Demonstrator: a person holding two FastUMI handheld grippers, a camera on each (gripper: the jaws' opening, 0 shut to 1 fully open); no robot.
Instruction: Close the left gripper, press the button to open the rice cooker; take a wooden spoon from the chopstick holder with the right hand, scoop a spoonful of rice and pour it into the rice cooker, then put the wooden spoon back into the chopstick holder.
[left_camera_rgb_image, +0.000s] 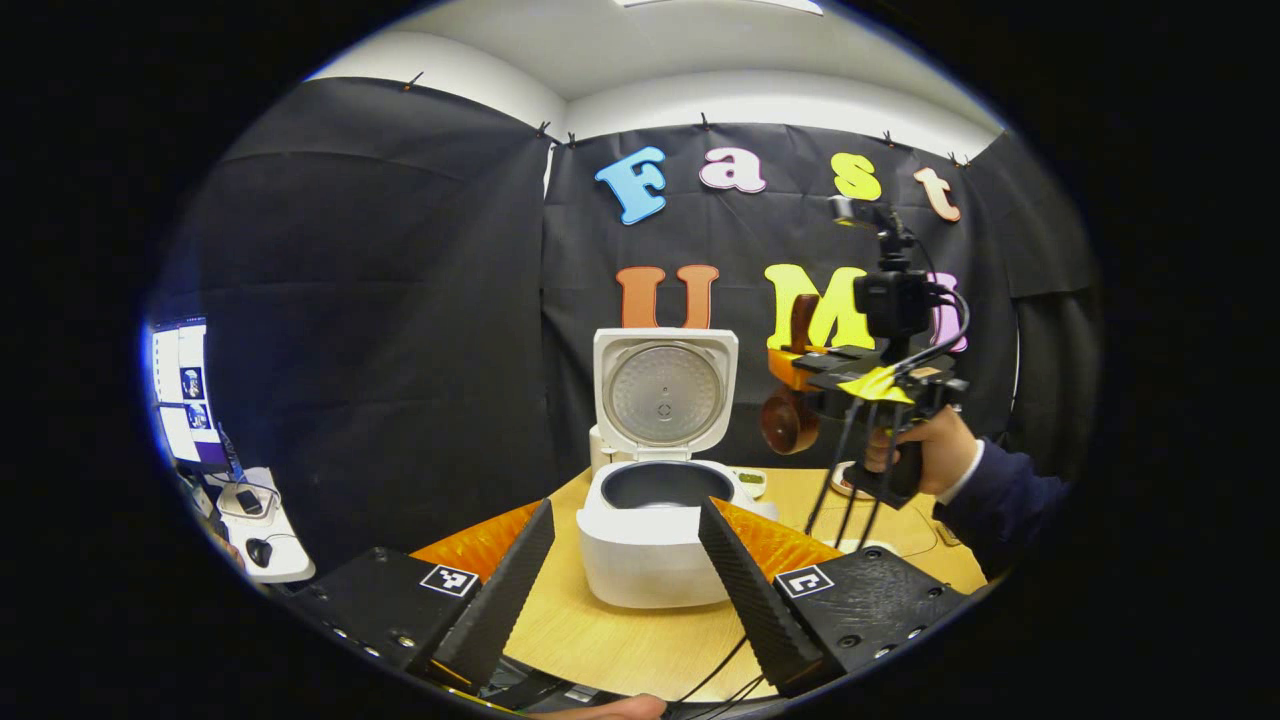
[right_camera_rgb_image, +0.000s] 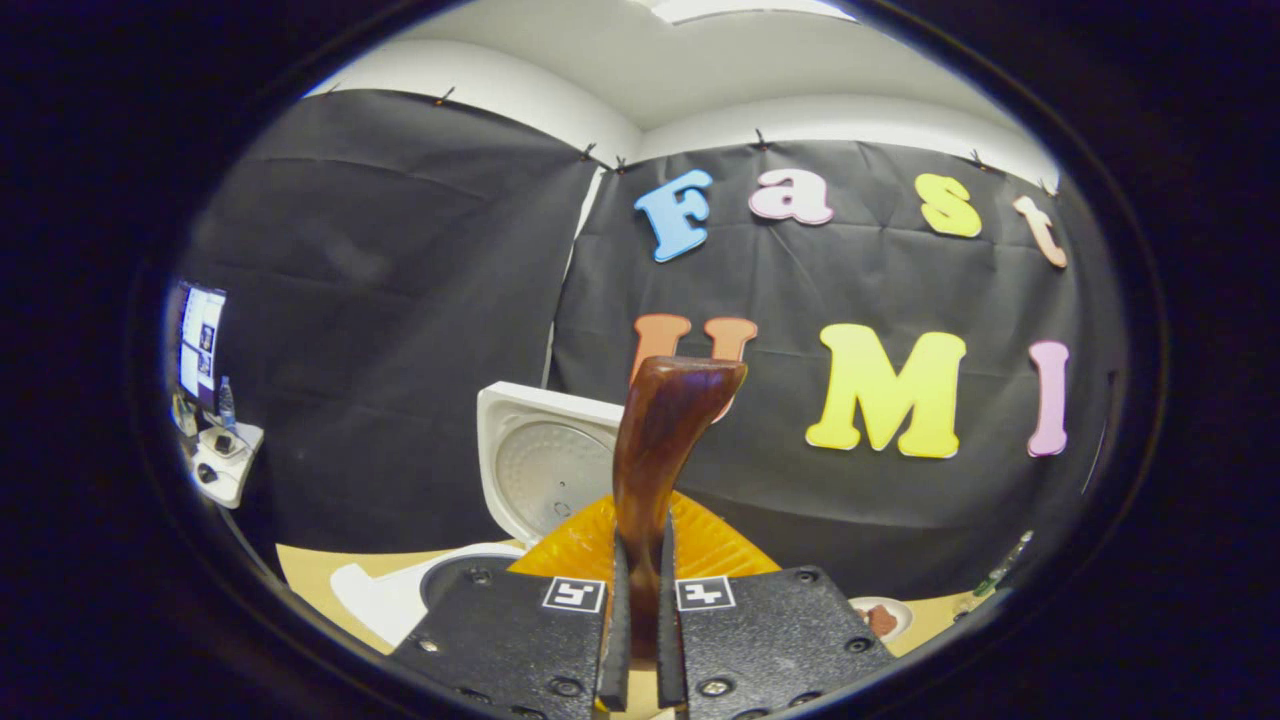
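The white rice cooker (left_camera_rgb_image: 650, 545) stands on the wooden table (left_camera_rgb_image: 600, 630) with its lid (left_camera_rgb_image: 665, 390) raised and its dark inner pot showing. My left gripper (left_camera_rgb_image: 625, 505) is open just in front of it, one finger to each side of the cooker's front. To the cooker's right and well above the table, a hand holds my right gripper (left_camera_rgb_image: 830, 375). In the right gripper view my right gripper (right_camera_rgb_image: 643, 545) is shut on the handle of the dark wooden spoon (right_camera_rgb_image: 655, 450). The spoon's round bowl (left_camera_rgb_image: 788, 422) hangs below that gripper. The cooker (right_camera_rgb_image: 440, 590) lies low and left.
A side desk (left_camera_rgb_image: 260, 540) with screens and a mouse stands at the far left. Cables (left_camera_rgb_image: 850, 470) hang from the right gripper toward the table. A small dish (right_camera_rgb_image: 880, 618) sits on the table at the right. Black cloth walls close off the back.
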